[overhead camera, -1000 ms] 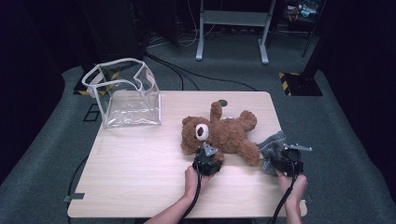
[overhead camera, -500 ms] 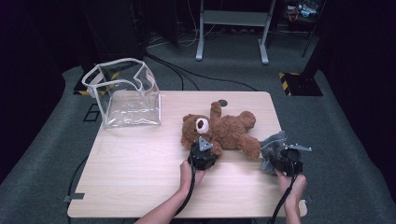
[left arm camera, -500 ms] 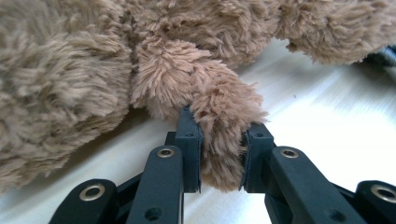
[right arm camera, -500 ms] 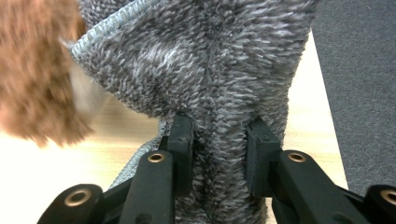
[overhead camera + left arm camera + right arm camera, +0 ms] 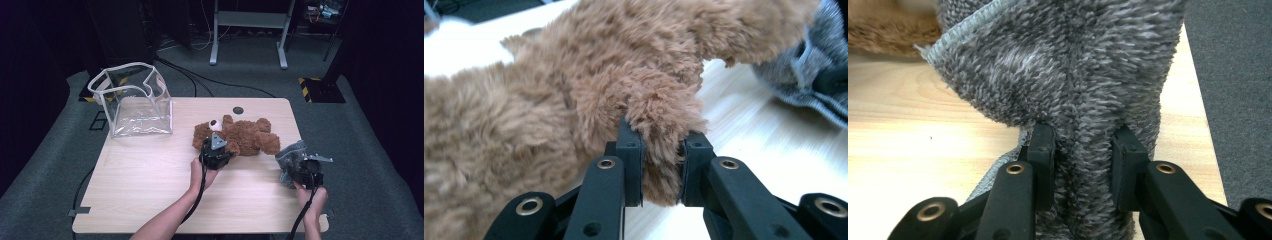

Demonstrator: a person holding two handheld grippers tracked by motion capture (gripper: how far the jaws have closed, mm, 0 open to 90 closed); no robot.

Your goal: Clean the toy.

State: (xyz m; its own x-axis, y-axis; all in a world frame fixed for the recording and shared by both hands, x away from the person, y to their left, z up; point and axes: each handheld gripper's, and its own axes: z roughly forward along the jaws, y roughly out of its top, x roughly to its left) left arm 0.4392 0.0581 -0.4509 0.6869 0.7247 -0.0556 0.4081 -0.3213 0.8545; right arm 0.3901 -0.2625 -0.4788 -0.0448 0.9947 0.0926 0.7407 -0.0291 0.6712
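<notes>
The brown teddy bear [image 5: 240,137] lies on the wooden counter [image 5: 150,185], near the middle of it and a little toward the far edge. All other places here are given from this bear.

The left tongs [image 5: 216,150] are at the near side of the bear, just beside its head. In the left gripper view the left tongs [image 5: 662,172] are clenched on one furry limb of the bear [image 5: 589,100]; the jaws have just been closing, and the fur is pressed between the two black pads.

To the right of the bear, close to its leg, there is a grey fuzzy cloth [image 5: 292,160]. The right tongs [image 5: 305,170] are grasping it. In the right gripper view the cloth [image 5: 1073,65] rises bunched between the jaws of the right tongs [image 5: 1083,150], which press on it from both sides.

Well apart from the bear, to its left and near the far left corner of the counter, stands a clear plastic bag [image 5: 135,102] with a white rim, open at the top.
</notes>
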